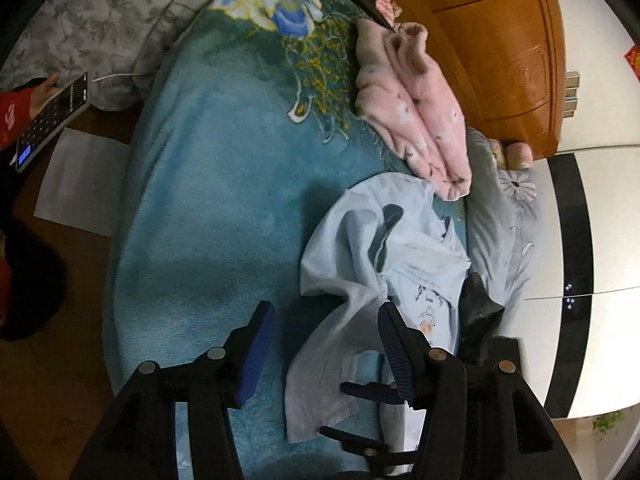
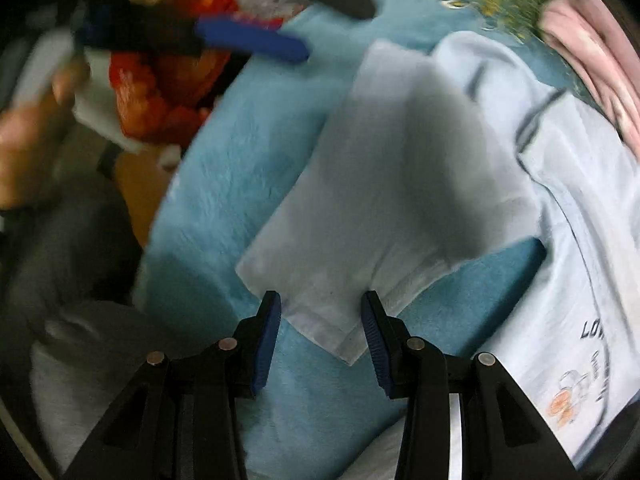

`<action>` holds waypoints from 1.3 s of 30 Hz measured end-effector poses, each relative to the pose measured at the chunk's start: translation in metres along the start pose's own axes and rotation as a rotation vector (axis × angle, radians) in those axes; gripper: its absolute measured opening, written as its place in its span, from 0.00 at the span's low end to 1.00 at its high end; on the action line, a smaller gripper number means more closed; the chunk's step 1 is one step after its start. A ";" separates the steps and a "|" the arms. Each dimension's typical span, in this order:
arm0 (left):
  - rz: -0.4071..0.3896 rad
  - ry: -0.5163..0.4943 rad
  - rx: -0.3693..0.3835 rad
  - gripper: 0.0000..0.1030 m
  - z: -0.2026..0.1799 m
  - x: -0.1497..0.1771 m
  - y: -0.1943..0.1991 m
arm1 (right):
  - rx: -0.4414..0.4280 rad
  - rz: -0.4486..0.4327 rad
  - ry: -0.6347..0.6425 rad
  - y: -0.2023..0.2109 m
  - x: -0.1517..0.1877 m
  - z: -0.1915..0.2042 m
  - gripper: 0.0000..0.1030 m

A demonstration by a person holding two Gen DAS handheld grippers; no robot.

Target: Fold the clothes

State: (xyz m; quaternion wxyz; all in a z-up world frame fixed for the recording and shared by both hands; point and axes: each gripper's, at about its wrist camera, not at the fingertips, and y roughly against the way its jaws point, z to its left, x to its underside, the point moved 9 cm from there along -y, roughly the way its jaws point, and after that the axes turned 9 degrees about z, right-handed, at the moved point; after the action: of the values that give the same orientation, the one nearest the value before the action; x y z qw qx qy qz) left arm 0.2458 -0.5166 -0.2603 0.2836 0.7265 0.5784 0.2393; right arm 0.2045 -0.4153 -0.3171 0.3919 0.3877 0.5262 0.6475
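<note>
A light blue T-shirt (image 1: pixel 384 264) lies crumpled on the teal fleece blanket (image 1: pixel 224 200), near the bed's right side. My left gripper (image 1: pixel 326 332) hovers open over the shirt's lower edge, its right finger above the cloth. In the right wrist view the shirt (image 2: pixel 580 240) shows dark lettering and an orange print. Its sleeve (image 2: pixel 380 184) is spread flat toward me. The sleeve's corner sits between the open fingers of my right gripper (image 2: pixel 320 322), which are not closed on it. The left gripper's blue pad (image 2: pixel 252 40) shows blurred at the top.
A pink fleece garment (image 1: pixel 416 112) lies by the wooden headboard (image 1: pixel 500 40). A grey floral quilt (image 1: pixel 100 12) covers the far left. A hand in a red sleeve holds a phone (image 1: pixel 52 120) beside the bed, above a white sheet (image 1: pixel 80 180) on the floor.
</note>
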 end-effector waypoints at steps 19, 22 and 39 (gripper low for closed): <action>0.043 -0.030 0.005 0.56 -0.011 0.014 -0.024 | 0.129 -0.067 -0.102 -0.002 0.004 -0.005 0.11; 0.050 -0.023 0.003 0.56 -0.010 0.018 -0.028 | 0.129 -0.066 -0.109 -0.003 0.005 -0.005 0.11; 0.080 -0.035 0.022 0.56 -0.014 0.024 -0.042 | 0.121 -0.051 -0.131 -0.006 0.011 -0.003 0.11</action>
State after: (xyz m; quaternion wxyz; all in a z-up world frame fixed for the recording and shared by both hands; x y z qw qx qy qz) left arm 0.2119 -0.4841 -0.2792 0.2757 0.7563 0.5463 0.2315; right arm 0.1979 -0.4054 -0.3221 0.4174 0.4387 0.5473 0.5777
